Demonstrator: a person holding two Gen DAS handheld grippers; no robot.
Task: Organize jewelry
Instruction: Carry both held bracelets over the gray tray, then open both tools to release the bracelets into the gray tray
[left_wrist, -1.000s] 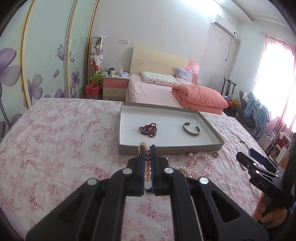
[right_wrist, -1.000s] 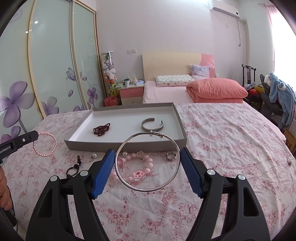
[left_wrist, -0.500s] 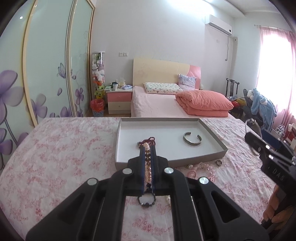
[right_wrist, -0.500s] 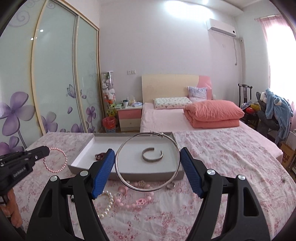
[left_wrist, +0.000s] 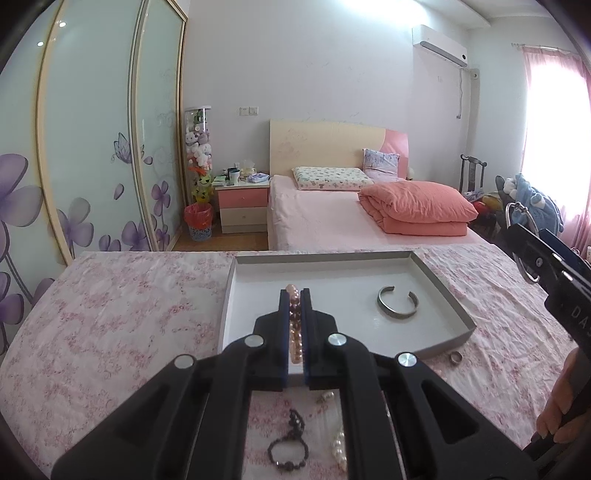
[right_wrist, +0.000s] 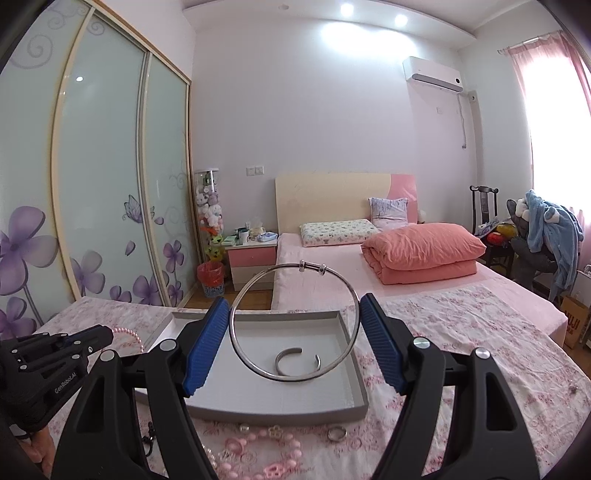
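Note:
A grey tray (left_wrist: 447, 295) with a white floor lies on the flowered bedspread; a silver cuff (left_wrist: 397, 306) lies in it. My left gripper (left_wrist: 294, 295) is shut on a pink bead bracelet (left_wrist: 296, 339) and holds it above the tray's near left part. My right gripper (right_wrist: 293, 321) grips a large thin silver bangle (right_wrist: 258, 365) between its blue pads, above the tray (right_wrist: 354, 369) and the cuff (right_wrist: 297, 363). The right gripper with the bangle shows at the right edge of the left wrist view (left_wrist: 546, 266); the left gripper shows in the right wrist view (right_wrist: 99, 334).
Loose on the bedspread in front of the tray: a dark bead bracelet (left_wrist: 290, 446), a pearl string (left_wrist: 340, 446), a silver ring (left_wrist: 455, 357), pink plastic bead jewelry (right_wrist: 273, 458). A second bed with an orange quilt (right_wrist: 421, 251) stands behind.
Both grippers have risen and moved forward over the tray with their pieces. The dark red bracelet in the tray is now hidden behind my left fingers.

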